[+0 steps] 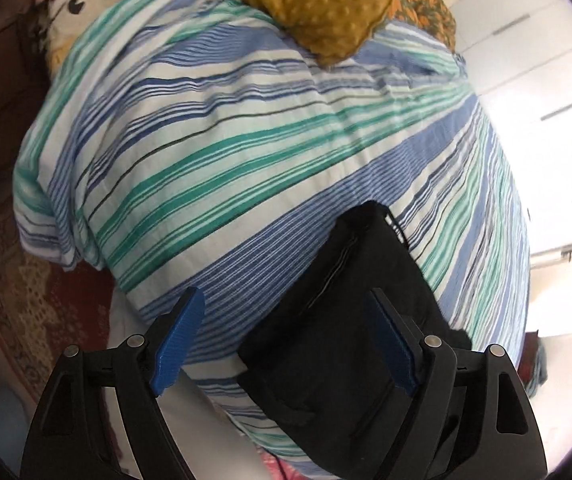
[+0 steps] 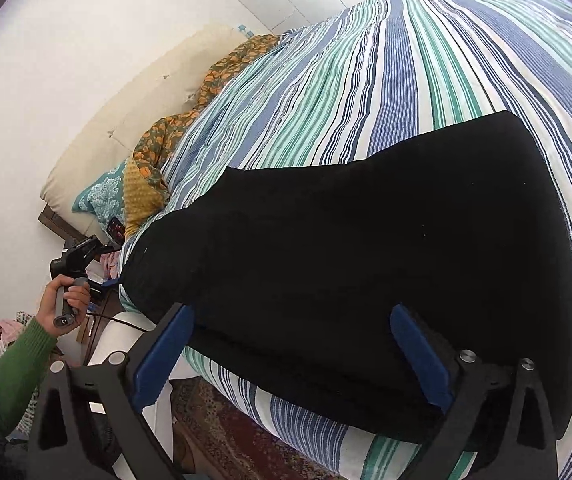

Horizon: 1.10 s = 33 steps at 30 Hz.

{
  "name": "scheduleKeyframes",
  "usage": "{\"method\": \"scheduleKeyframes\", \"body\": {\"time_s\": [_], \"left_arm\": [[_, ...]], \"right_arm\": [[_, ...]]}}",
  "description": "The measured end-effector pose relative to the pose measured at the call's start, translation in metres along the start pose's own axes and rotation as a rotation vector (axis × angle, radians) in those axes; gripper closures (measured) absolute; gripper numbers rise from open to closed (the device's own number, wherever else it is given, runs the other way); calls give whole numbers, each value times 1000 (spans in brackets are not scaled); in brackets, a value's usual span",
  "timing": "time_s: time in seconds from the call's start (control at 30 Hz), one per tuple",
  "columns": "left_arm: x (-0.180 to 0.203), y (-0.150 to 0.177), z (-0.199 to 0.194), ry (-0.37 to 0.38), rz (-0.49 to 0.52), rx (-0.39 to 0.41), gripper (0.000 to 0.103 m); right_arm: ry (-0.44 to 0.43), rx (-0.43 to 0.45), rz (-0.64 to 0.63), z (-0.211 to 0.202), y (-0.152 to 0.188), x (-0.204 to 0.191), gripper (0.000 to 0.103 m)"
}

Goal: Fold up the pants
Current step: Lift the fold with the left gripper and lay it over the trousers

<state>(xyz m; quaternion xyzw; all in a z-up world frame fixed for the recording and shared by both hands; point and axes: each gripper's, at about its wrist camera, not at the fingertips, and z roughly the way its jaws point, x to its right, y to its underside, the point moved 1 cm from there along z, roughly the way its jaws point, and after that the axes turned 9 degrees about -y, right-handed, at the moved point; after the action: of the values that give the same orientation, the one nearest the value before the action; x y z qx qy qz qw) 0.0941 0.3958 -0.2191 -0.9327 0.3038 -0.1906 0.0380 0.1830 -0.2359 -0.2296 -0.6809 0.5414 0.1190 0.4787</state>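
Note:
Black pants (image 2: pixel 358 248) lie flat along the near edge of a bed covered with a striped blue, green and white sheet (image 2: pixel 386 92). In the left wrist view one end of the pants (image 1: pixel 346 320) lies by the bed edge, partly between the blue pads. My left gripper (image 1: pixel 286 340) is open above that end; its right pad (image 1: pixel 394 344) is over the black cloth, its left pad over the sheet. My right gripper (image 2: pixel 290 356) is open over the near edge of the pants. The left gripper also shows far left in the right wrist view (image 2: pixel 82 256), held by a hand.
A mustard dotted pillow (image 1: pixel 318 4) and an orange floral cloth (image 2: pixel 190 120) lie at the head of the bed. White cabinets (image 1: pixel 534 60) stand beyond the bed. A patterned rug (image 1: pixel 26 300) covers the floor beside it. A cream headboard (image 2: pixel 134 120) stands against the wall.

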Motion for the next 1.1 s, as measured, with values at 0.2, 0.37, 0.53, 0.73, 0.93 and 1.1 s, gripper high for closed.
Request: {"method": "scheduleKeyframes", "body": {"time_s": [0.2,0.37,0.53,0.73,0.93,1.1], "left_arm": [[46,3,26,18,226,-16,19],[71,9,27,49,279,-15,25],[87,15,45,-91,340,-11,13],[111,18,47,-223,385,6,32],[119,21,24,-299,431,48,78],[116,26,6,-277,403,84,89]], "right_arm": [[32,-6,-34,2,3,-5,2],[51,-1,-46,1,5,-6,2],[66,8,-70,2,8,-8,1],[92,1,-97,5,9,-11,0],[111,-10,-111,9,9,-12,0],[122,-18,-121,11,9,-12,0]]}}
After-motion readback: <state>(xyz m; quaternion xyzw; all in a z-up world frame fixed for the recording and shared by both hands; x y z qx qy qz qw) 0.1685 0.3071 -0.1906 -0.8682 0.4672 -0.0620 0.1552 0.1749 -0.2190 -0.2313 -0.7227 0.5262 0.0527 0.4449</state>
